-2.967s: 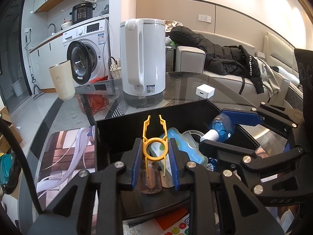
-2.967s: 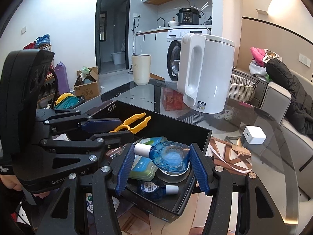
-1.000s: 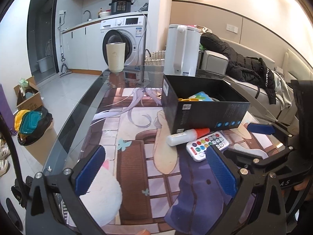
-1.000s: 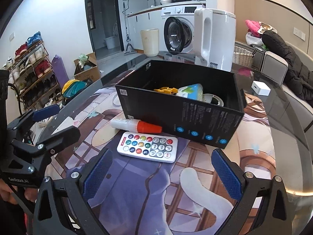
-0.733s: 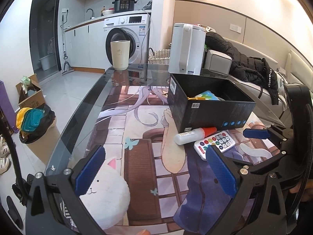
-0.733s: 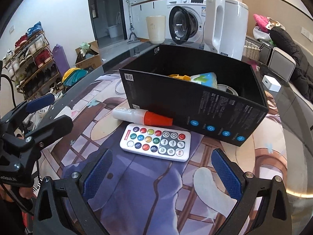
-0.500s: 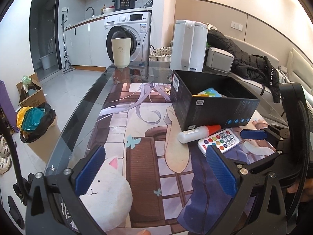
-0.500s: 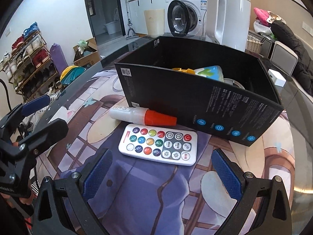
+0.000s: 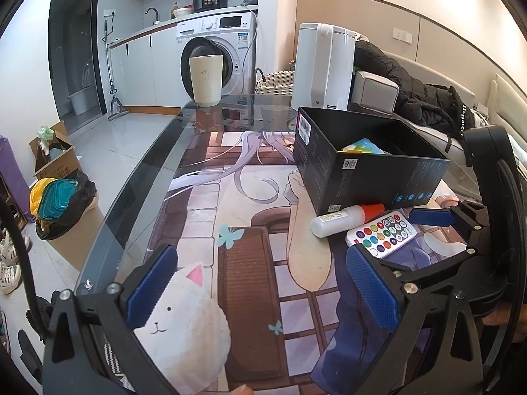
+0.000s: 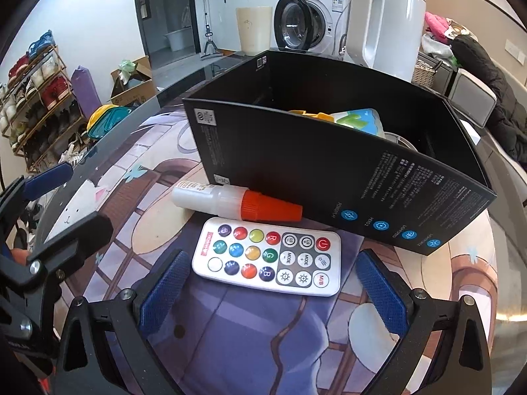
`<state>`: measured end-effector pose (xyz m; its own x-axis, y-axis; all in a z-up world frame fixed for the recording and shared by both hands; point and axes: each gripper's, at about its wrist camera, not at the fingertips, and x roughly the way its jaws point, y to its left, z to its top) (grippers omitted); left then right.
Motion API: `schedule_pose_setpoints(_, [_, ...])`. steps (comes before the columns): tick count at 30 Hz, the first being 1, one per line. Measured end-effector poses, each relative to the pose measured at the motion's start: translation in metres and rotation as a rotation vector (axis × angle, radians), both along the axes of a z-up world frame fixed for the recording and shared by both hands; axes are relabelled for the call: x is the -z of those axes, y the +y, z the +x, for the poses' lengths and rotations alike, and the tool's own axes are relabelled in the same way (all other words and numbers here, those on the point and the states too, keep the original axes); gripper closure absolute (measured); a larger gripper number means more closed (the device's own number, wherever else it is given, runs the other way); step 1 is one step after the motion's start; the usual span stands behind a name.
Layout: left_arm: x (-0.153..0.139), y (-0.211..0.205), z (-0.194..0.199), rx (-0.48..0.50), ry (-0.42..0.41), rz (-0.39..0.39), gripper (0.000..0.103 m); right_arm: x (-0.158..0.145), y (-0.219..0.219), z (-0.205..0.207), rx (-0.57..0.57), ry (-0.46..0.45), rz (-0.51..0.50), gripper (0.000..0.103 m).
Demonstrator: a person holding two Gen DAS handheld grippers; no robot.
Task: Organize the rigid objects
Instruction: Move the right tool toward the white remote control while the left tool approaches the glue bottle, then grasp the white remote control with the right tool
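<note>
A white remote (image 10: 268, 256) with coloured buttons lies on the printed mat just in front of my right gripper (image 10: 273, 293), which is open and empty. Behind it a white bottle with an orange cap (image 10: 235, 202) lies against the black box (image 10: 329, 177). Inside the box I see a yellow clip (image 10: 309, 113) and a blue-green packet (image 10: 360, 121). My left gripper (image 9: 260, 286) is open and empty over the mat, left of the remote (image 9: 382, 233), the bottle (image 9: 346, 219) and the box (image 9: 369, 171).
A white kettle (image 9: 324, 70) and a cream cup (image 9: 206, 80) stand at the far end of the glass table (image 9: 131, 197). The table edge runs along the left, with a bin and shoes on the floor below. The right gripper's blue fingers (image 9: 431, 217) show beside the remote.
Both grippers let go of their items into the box and pulled back, open. In the last second the right gripper has moved closer to the remote; the left has drifted a little forward.
</note>
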<state>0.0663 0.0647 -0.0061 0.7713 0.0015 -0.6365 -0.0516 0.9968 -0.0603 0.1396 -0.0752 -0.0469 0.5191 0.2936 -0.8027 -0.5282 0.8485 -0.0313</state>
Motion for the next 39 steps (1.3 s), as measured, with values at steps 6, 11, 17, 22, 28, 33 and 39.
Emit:
schedule_pose_setpoints(6, [0.0,-0.001,0.0,-0.001,0.006,0.004,0.0,0.0,0.0,0.002,0.017,-0.003,-0.003,0.002])
schedule_pose_setpoints(11, [0.0,-0.003,0.0,0.002,0.005,-0.002,0.0,-0.003,-0.007,-0.004,-0.002,-0.023,0.015,0.015])
schedule_pose_setpoints(17, [-0.001,-0.014,0.006,0.024,0.023,-0.002,0.0,-0.004,-0.023,-0.01,-0.007,-0.037,0.036,0.015])
schedule_pose_setpoints(22, [-0.003,-0.029,0.016,0.049,0.04,-0.001,0.0,-0.015,-0.046,-0.014,0.017,-0.066,0.045,0.015])
schedule_pose_setpoints(28, [-0.003,-0.047,0.037,0.067,0.077,0.011,0.0,-0.025,-0.076,-0.013,0.072,-0.078,0.077,0.015])
schedule_pose_setpoints(33, [0.0,-0.06,0.052,0.05,0.107,0.009,0.0,-0.028,-0.1,-0.012,0.12,-0.093,0.083,0.015])
schedule_pose_setpoints(39, [0.009,-0.074,0.069,0.031,0.146,0.005,0.0,-0.029,-0.124,-0.006,0.155,-0.098,0.094,0.015])
